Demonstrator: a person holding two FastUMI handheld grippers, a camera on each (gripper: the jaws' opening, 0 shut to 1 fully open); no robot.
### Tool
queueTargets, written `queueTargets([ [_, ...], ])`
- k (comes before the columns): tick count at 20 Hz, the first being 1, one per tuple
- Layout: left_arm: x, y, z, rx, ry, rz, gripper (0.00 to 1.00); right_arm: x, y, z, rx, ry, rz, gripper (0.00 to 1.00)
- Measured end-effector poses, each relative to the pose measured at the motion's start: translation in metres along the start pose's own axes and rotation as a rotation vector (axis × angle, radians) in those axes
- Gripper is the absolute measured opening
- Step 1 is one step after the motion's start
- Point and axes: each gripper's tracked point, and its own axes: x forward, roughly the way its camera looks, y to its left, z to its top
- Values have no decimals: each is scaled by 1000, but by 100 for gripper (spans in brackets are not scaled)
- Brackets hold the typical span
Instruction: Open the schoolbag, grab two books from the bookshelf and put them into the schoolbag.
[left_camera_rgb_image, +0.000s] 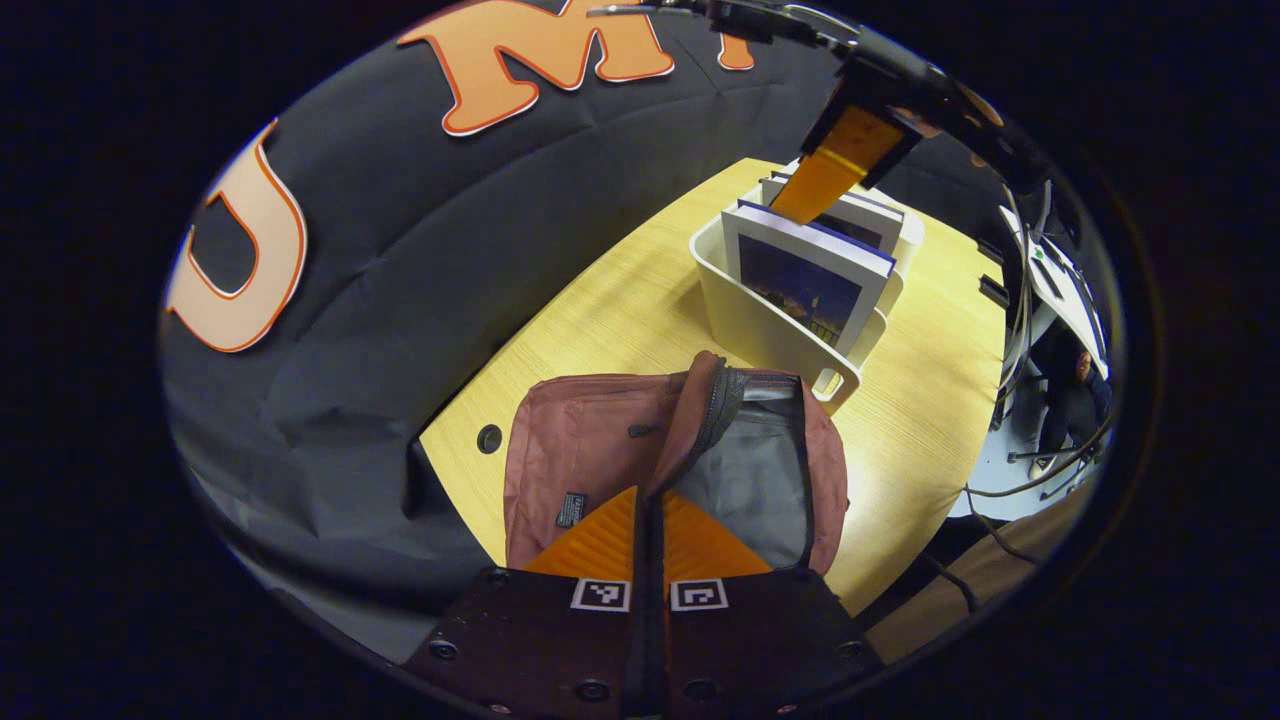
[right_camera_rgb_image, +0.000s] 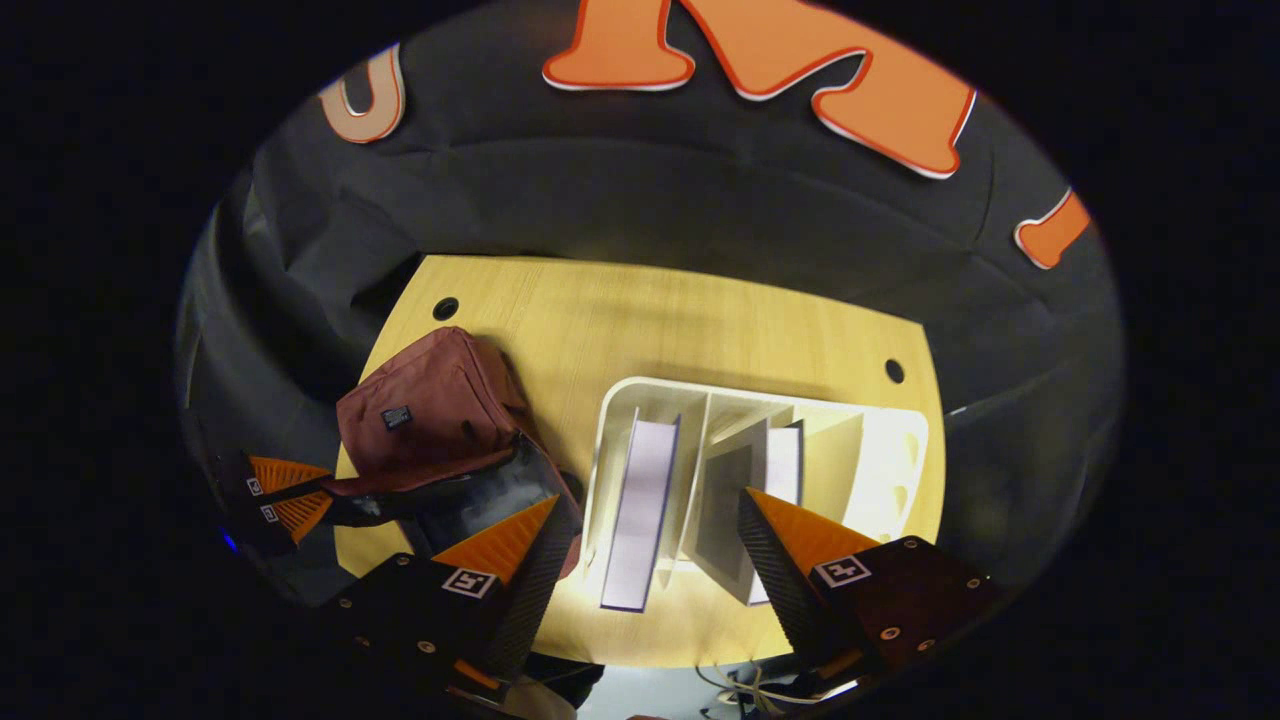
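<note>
The maroon schoolbag lies on the wooden table with its mouth open, showing grey lining. My left gripper is shut on the bag's opening edge and holds it up; it is seen from afar as the left gripper on the schoolbag. A white bookshelf holds upright books: one book in the left slot, two more in the middle. My right gripper hangs open above the shelf. It also appears as the right gripper over the rear books.
The bookshelf stands right beside the bag. The table has round cable holes near its back corners. Cables and equipment hang off the table's far side. The black cloth wall closes in the table's back.
</note>
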Motion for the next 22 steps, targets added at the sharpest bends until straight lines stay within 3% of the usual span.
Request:
queueTargets([
  [6, 5, 0, -7, -19, 12, -15, 1, 44, 5, -21, 39, 133, 34, 99],
  [10, 5, 0, -7, -8, 15, -11, 1, 61, 4, -28, 63, 176, 26, 82],
  [11, 5, -1, -6, -4, 15, -12, 1, 66, 4, -29, 87, 183, 27, 63],
  [12, 5, -2, -6, 1, 16, -12, 1, 70, 6, -31, 115, 196, 35, 57],
  [13, 5, -2, -6, 7, 19, -10, 1, 72, 4, -33, 140, 208, 29, 41],
  [22, 10, -6, -12, -3, 35, -20, 1, 63, -1, -22, 195, 169, 29, 35],
])
